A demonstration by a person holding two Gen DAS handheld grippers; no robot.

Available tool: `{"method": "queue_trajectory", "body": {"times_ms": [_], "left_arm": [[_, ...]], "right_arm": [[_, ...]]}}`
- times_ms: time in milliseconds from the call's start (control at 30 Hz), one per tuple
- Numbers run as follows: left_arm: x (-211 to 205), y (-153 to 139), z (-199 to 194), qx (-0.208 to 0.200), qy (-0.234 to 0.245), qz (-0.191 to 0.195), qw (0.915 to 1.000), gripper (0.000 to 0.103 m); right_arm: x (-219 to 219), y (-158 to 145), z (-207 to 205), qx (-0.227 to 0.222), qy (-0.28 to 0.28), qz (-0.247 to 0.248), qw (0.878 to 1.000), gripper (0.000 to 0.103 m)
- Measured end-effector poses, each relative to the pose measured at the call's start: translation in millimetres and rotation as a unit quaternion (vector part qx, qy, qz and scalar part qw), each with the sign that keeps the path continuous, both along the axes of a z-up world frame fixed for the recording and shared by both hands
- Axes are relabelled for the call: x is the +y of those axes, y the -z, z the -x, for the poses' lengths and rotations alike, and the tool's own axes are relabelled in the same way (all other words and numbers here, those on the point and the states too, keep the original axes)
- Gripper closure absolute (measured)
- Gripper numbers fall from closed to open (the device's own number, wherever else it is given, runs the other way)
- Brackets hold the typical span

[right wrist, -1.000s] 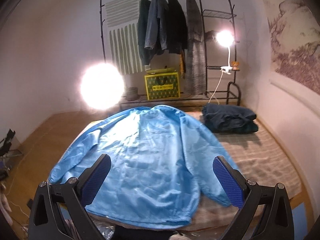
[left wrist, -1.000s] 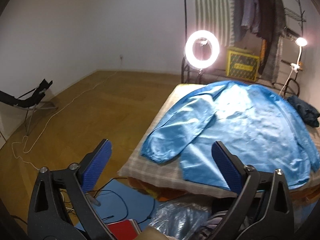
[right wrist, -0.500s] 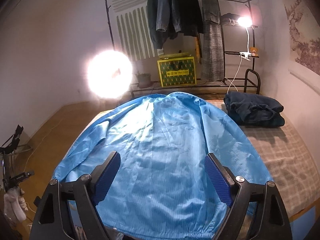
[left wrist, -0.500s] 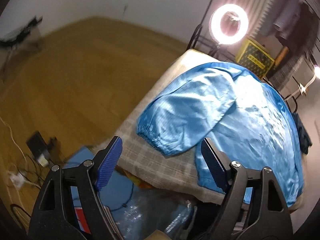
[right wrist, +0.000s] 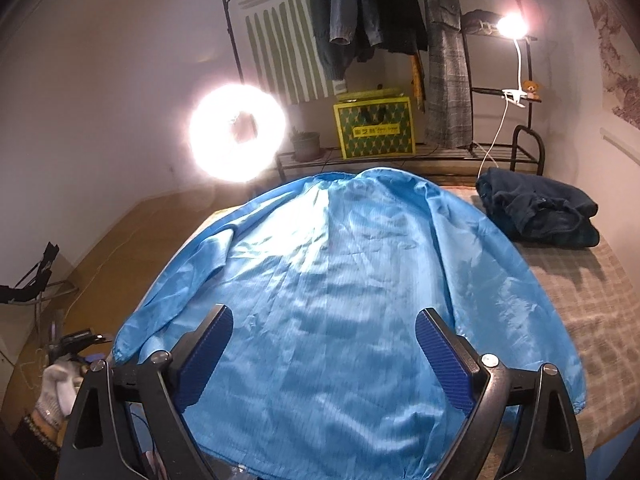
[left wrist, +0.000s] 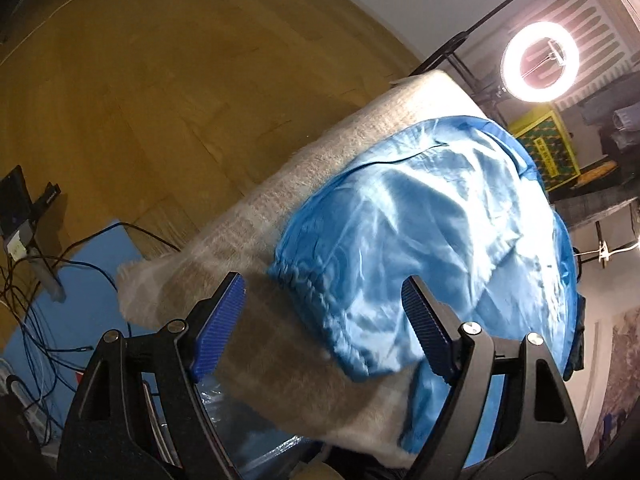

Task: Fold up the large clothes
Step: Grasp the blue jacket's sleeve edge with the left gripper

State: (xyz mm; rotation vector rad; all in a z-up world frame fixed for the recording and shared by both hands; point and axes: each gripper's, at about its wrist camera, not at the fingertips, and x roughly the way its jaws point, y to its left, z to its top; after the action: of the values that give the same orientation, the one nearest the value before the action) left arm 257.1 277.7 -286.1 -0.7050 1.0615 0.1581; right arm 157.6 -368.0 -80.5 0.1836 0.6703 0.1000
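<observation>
A large shiny blue jacket [right wrist: 340, 280] lies spread flat, back up, on a bed with a beige checked blanket [right wrist: 592, 300]. Its collar points to the far wall and its hem lies at the near edge. My left gripper [left wrist: 324, 320] is open and empty, just above the gathered cuff [left wrist: 308, 280] of the jacket's left sleeve [left wrist: 400, 220] near the bed's corner. My right gripper [right wrist: 324, 356] is open and empty, hovering over the lower middle of the jacket's back. The right sleeve [right wrist: 532, 320] lies along the body's side.
A folded dark garment [right wrist: 540, 212] lies at the bed's far right. A lit ring light [right wrist: 238, 132], a yellow box [right wrist: 374, 128] and a clothes rack [right wrist: 400, 8] stand behind the bed. Cables [left wrist: 48, 272] and a blue mat [left wrist: 92, 292] lie on the wooden floor at the left.
Both grippers have moved forward and down toward the bed. The left one has tilted and closed in on the left sleeve cuff; the right one now hangs over the jacket's lower back.
</observation>
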Motion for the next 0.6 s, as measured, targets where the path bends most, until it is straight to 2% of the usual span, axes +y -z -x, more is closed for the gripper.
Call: {"method": "queue_trajectory", "body": {"times_ms": [100,200,233,267,300,333,433,600], "left_arm": [[2.9,8.2,-10.3,0.007,-0.005,0.003,1.0,0.026],[3.6,17.9,-17.1,0.02,-0.013,0.01,0.9997,0.049],[2.9,18.3,-18.4,0.021,-0.016,-0.001,0.9997,0.054],[1.7,17.8,-20.0,0.02,-0.014,-0.01,0.9996,0.068],[0.7,17.5,-21.4,0.018,-0.011,-0.011,0.9997,0.076],[0.4,17.7,-22.7,0.014,-0.005,-0.003,0.9999,0.092],[-0.4,10.5,-21.8,-0.002,-0.013,-0.009,0.9999,0.095],[-26.6,-36.4,-14.7,-0.072,0.021,-0.064,0.9951,0.096]], "right_arm": [[-0.9,1.6,-1.9,0.003,-0.001,-0.001,1.0,0.009],[-2.2,4.1,-4.0,0.008,0.0,-0.002,1.0,0.009],[-2.4,4.5,-5.0,0.01,0.001,-0.003,1.0,0.009],[-2.9,5.7,-5.6,0.011,0.001,-0.004,1.0,0.009],[-3.4,6.7,-5.9,0.012,0.0,-0.005,1.0,0.009],[-3.6,7.6,-6.6,0.014,0.0,-0.005,1.0,0.01],[-3.8,11.1,-9.9,0.021,-0.005,-0.006,1.0,0.014],[0.4,19.5,-17.6,0.04,-0.027,-0.026,0.999,0.027]]}}
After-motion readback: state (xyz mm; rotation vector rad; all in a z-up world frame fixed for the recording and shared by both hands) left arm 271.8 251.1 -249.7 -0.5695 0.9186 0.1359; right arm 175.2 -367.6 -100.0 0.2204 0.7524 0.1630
